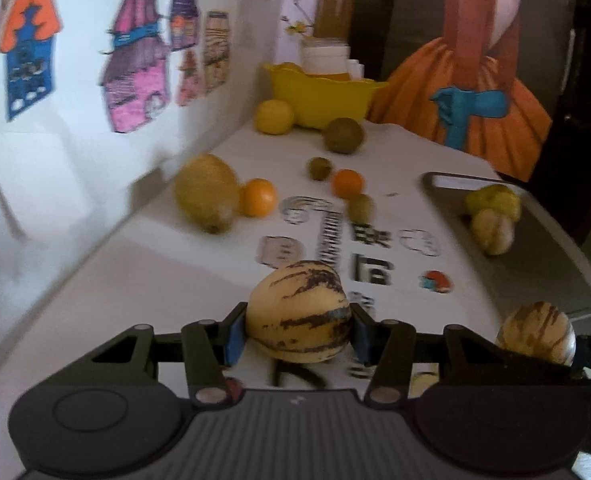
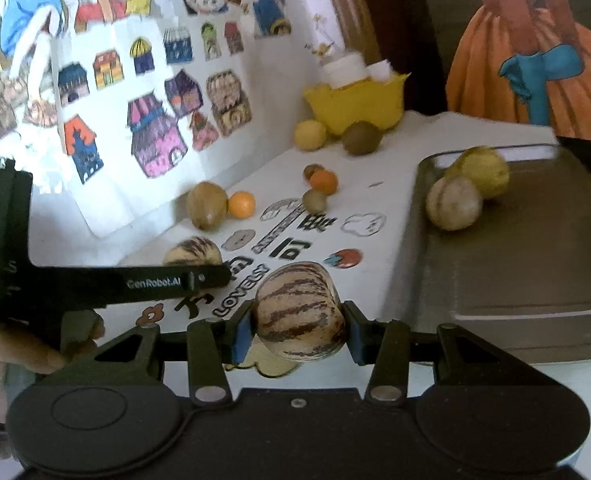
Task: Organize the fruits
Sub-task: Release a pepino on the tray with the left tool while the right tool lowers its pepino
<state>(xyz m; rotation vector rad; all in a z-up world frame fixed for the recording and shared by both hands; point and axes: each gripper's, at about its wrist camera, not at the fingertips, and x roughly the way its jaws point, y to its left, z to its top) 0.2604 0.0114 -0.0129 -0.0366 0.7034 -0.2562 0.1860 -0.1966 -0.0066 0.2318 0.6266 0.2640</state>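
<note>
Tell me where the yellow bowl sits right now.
The yellow bowl is at the table's far end by the wall in both views, with a yellow fruit and a brown-green fruit just in front.

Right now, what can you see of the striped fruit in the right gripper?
The striped fruit is roundish and cream-yellow with dark purple-brown streaks running over a smooth, slightly glossy skin. It sits between the blue pads of the right gripper, which press on both its sides, so it looks clamped. It appears to be just above the white printed tabletop, left of the grey tray. Its underside is hidden.
</note>
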